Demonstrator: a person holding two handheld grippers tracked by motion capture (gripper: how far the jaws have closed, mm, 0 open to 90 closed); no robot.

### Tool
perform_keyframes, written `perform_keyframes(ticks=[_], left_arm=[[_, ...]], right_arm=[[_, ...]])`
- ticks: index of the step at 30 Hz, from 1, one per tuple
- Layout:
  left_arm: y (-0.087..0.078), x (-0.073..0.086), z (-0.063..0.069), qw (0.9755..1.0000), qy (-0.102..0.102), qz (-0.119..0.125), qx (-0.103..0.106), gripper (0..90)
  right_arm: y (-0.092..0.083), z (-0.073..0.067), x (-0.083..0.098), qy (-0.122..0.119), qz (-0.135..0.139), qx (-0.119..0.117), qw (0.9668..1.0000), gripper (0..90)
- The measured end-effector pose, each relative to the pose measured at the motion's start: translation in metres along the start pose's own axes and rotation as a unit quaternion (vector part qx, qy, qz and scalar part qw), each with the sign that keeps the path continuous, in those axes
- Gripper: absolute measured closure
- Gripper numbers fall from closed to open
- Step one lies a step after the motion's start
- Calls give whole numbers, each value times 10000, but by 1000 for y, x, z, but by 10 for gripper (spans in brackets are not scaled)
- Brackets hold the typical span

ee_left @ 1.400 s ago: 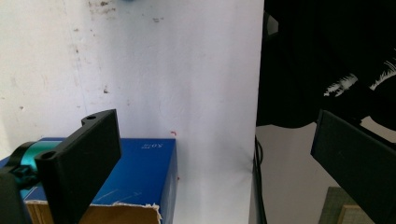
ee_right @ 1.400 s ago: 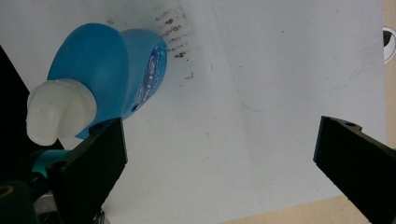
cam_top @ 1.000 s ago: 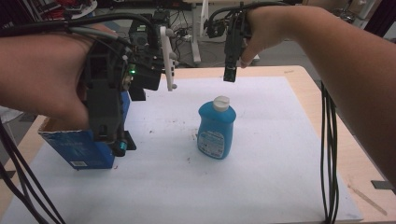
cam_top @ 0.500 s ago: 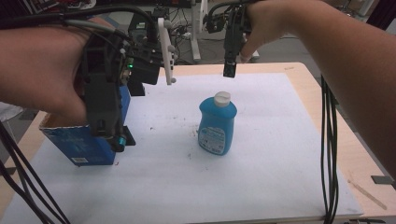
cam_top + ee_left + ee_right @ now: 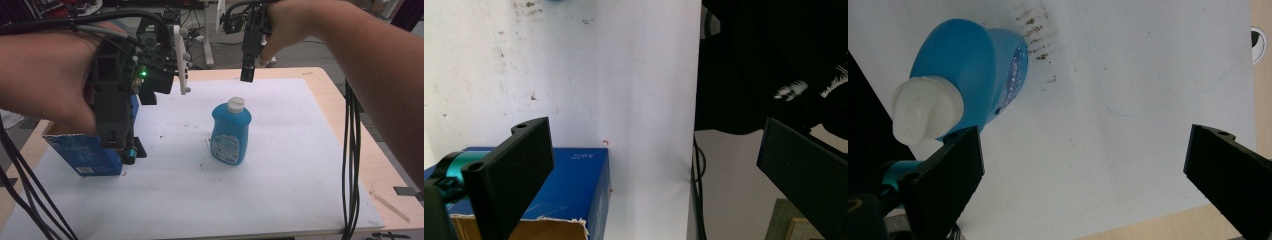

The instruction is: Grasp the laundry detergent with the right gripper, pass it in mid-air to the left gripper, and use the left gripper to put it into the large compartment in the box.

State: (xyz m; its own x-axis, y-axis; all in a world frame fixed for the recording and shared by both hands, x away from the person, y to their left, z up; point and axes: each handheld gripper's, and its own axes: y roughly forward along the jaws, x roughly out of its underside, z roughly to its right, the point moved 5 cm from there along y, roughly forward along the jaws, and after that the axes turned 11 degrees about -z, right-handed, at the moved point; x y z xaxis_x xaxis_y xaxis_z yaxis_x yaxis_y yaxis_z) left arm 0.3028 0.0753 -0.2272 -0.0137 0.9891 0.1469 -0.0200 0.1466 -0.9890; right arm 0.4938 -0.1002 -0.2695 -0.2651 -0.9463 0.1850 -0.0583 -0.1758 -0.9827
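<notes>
Two things stand on the white sheet (image 5: 280,190) that covers the table: a blue bottle (image 5: 230,136) with a white cap (image 5: 236,104), upright near the middle, and a blue cardboard box (image 5: 85,152) at the left, with its torn top open.

The left gripper (image 5: 649,165) hangs above the box. In the left gripper view its two black jaws are spread wide; one jaw is over the near edge of the box, the other is out over the dark area past the edge of the sheet. It holds nothing. Whether the jaw touches the box I cannot tell, because the jaw hides the contact place.

The right gripper (image 5: 1083,170) is high above the bottle, behind it in the high view, and well apart from it. Its jaws are also released and wide. In the right gripper view the cap is just beside the left jaw, and only bare sheet lies between the jaws.
</notes>
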Motion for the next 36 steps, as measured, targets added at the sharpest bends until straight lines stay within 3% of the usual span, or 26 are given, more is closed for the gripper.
perform_keyframes(ticks=[8,13,17,18,20,21,23,26,27,29,30,31,32,33,35,36], left_arm=[[1,2,-4,9999,-103,3,-7,17],[2,1,-5,10000,-65,18,-8,17],[1,-2,-7,10000,-2,19,-22,17],[1,-2,-7,10000,-2,19,-22,17],[1,-3,-7,10000,18,39,-37,17],[1,-3,-7,10000,18,39,-37,17],[1,-4,-8,10000,21,27,-40,17],[1,-4,-8,10000,16,30,-68,17],[1,-5,-8,10000,31,29,-73,17],[0,-5,-7,10000,39,25,-80,17],[0,-5,-7,10000,39,25,-80,17],[0,-5,-7,9999,50,27,-84,17],[0,-5,-7,9999,50,27,-84,17],[0,-5,-6,10000,42,23,-82,17],[1,-5,-6,10000,24,14,-81,17],[1,-5,-6,10000,24,14,-81,17]], right_arm=[[3,3,1,1,133,-37,9999,19],[3,3,6,94,319,-43,9994,19],[1,3,17,217,796,-138,9965,19],[1,3,17,217,796,-138,9965,19],[-2,4,25,426,1188,-160,9919,19],[-2,4,25,426,1188,-160,9919,19],[-6,6,32,644,1619,-130,9846,19],[-8,7,35,726,1865,-88,9797,19],[-10,7,39,855,2088,-27,9742,19],[-12,7,43,945,2337,9,9677,19],[-12,7,43,945,2337,9,9677,19],[-13,6,48,1035,2572,50,9608,19],[-13,6,48,1035,2572,50,9608,19],[-11,4,53,1090,2751,64,9552,19],[-9,3,58,1168,2873,89,9506,19],[-9,3,58,1168,2873,89,9506,19]])
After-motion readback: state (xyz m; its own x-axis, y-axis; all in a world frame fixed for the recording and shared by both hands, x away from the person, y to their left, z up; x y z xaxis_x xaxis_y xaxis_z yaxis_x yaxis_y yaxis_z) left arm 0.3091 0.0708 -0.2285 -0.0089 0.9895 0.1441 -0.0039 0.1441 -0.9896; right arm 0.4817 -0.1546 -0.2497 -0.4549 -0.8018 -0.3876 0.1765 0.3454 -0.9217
